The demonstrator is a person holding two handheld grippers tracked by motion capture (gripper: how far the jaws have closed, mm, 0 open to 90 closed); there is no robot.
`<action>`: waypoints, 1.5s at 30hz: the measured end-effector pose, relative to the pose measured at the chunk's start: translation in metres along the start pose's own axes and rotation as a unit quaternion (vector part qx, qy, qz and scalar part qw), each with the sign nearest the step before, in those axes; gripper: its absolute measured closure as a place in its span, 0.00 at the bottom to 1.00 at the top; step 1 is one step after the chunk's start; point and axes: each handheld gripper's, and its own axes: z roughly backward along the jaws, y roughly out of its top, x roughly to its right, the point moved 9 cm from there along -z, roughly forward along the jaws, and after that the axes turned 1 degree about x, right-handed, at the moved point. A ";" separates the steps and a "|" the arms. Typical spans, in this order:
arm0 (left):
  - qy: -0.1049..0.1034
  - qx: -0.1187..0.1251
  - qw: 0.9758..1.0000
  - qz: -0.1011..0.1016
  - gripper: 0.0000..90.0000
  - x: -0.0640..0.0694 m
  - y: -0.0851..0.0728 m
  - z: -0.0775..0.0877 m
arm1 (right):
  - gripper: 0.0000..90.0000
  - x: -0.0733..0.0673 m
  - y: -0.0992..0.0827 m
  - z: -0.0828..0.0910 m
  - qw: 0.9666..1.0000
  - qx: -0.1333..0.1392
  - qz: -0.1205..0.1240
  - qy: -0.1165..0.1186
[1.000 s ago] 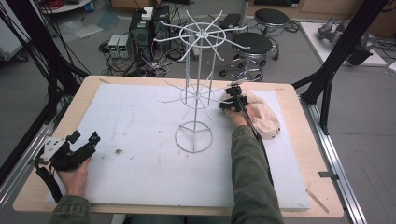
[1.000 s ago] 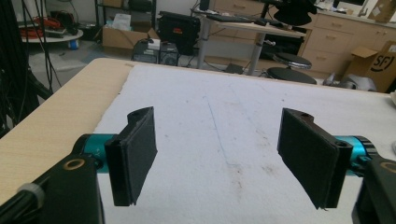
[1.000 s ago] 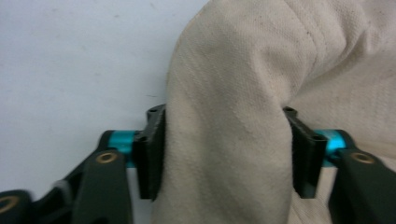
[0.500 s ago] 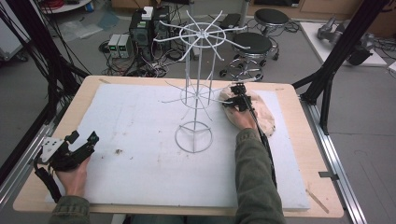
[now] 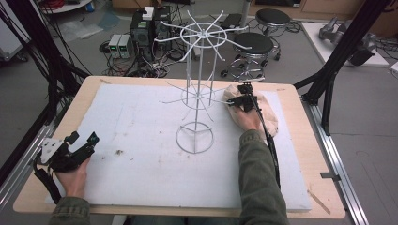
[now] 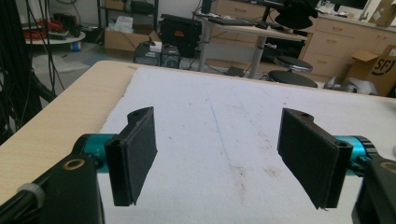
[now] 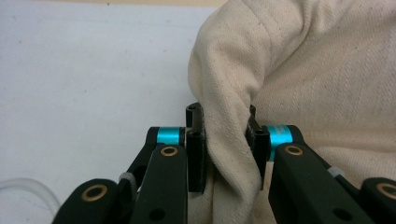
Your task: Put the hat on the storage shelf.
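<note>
A cream cloth (image 5: 265, 117) lies bunched on the white mat at the back right, beside the white wire rack (image 5: 199, 89). My right gripper (image 5: 240, 99) is shut on a fold of that cloth (image 7: 299, 70); in the right gripper view the fabric is pinched between both pads (image 7: 196, 149), the jaws having just closed on it. My left gripper (image 5: 80, 140) rests at the mat's front left. Its black pads (image 6: 135, 154) stand wide apart with bare mat between them.
The white foam mat (image 5: 141, 140) covers most of the wooden table (image 5: 300, 98). The wire rack's round base (image 5: 194, 138) sits mid-mat, its lower arms reaching toward the cloth. Stools, cables and boxes crowd the floor beyond the far edge.
The right gripper has shifted left toward the rack and closed on the cloth, pulling a fold up with it. The left gripper has stayed where it was.
</note>
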 end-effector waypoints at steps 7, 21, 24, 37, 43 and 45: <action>-0.002 0.000 1.000 -0.001 0.31 0.002 0.000 0.000 | 0.84 0.001 0.007 0.029 0.999 0.043 -0.009 0.023; -0.010 0.000 1.000 0.000 0.31 0.006 -0.001 0.000 | 0.84 -0.001 0.012 0.075 0.993 0.107 -0.011 0.048; -0.012 0.001 1.000 0.000 0.31 0.007 0.000 0.000 | 0.84 -0.002 0.015 0.085 0.991 0.124 -0.008 0.051; -0.013 0.000 1.000 0.000 0.31 0.008 -0.001 -0.001 | 0.84 -0.017 0.026 0.133 0.980 0.191 0.014 0.059; -0.013 -0.001 1.000 0.000 0.31 0.008 -0.001 -0.002 | 0.84 -0.024 0.026 0.147 0.976 0.207 0.027 0.064; -0.013 -0.001 1.000 0.000 0.31 0.008 -0.001 -0.002 | 0.84 -0.025 0.026 0.151 0.974 0.213 0.030 0.068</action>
